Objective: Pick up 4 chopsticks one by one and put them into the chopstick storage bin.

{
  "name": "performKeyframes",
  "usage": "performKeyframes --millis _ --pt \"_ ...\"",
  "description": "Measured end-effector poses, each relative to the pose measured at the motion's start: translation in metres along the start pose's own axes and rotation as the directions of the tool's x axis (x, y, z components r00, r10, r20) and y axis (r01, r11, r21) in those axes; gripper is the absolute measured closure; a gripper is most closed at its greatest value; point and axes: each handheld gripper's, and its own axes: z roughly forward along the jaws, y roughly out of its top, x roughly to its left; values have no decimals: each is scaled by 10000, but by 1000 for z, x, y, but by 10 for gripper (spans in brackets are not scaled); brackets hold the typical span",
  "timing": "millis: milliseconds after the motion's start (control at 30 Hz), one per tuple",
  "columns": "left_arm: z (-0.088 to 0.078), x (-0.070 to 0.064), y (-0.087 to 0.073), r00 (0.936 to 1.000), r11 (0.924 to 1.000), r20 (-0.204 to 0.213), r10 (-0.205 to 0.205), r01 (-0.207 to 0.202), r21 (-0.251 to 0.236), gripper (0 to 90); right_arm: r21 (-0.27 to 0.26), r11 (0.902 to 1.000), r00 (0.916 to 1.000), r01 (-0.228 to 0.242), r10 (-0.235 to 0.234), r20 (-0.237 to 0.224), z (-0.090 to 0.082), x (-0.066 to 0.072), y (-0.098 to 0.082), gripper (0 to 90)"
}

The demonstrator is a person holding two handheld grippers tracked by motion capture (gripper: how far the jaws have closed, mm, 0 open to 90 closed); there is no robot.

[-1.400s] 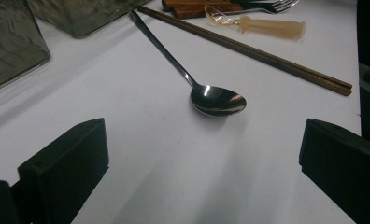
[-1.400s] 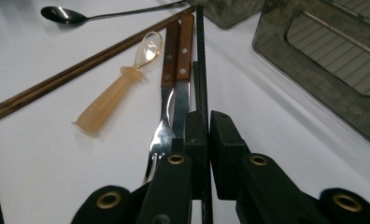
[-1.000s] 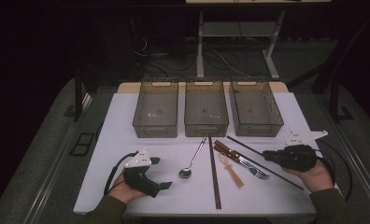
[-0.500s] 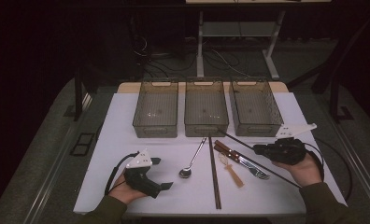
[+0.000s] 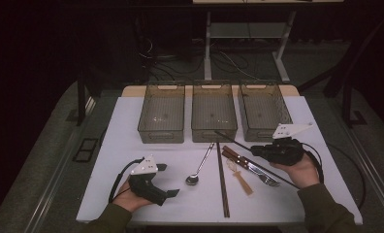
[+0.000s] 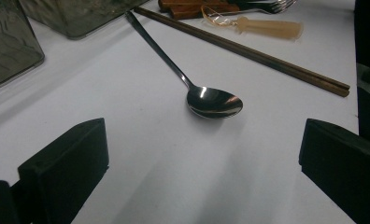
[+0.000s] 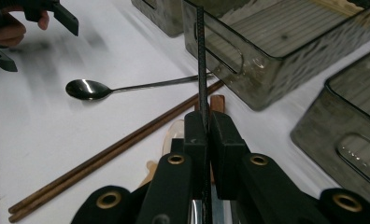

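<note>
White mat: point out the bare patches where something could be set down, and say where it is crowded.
The white mat is bare along its left side, between the left bin, the spoon and the left gripper. A narrower strip lies free between spoon and wooden chopsticks. It is crowded right of those: knives, fork and the right gripper clamping a thin black rod.

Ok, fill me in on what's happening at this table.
A person is working cutlery with a gripper in each hand. The right gripper is shut on a thin dark chopstick and holds it lifted, its tip pointing at the middle bin of three. The left gripper sits open near the table's front edge, aimed at the spoon and holding nothing. A brown chopstick pair, a fork and some wood-handled pieces lie on the table. The bins look empty.
</note>
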Motion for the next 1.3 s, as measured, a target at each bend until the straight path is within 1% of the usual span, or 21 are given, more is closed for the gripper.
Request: performKeyframes --millis 133,467,600,667,767,833,1033,1200,1300 --pt "0 0 0 10000 10000 12 -23 23 -36 5 -87 9999 9999 -84 83 -98 7 3 8 855" --pt "-1 1 0 10000 10000 31 23 -23 -60 5 -157 9999 9997 14 -17 -239 24 8 25 855" --pt "-1 -1 0 10000 10000 6 -44 44 -28 5 -157 9999 9998 47 -50 -168 30 9 31 855" --pt "-1 -1 0 10000 10000 -7 -20 20 -5 5 -79 9999 10000 -75 75 -2 33 9 35 855" --pt "-1 -1 1 10000 10000 -29 -22 22 -12 5 -200 9992 9994 -354 355 50 37 9 41 854" --pt "-1 -1 1 10000 10000 -41 29 -29 -24 5 -181 9989 9990 -429 431 86 41 8 45 855" --pt "0 -1 0 10000 10000 -43 -6 6 8 5 -194 9973 9974 -704 707 149 52 8 58 855" --pt "1 -2 1 10000 10000 -29 -18 19 38 5 -132 9969 9968 -773 776 182 60 8 69 855" --pt "1 -2 1 10000 10000 -33 -27 27 61 5 -71 9975 9972 -707 708 242 64 8 78 855"
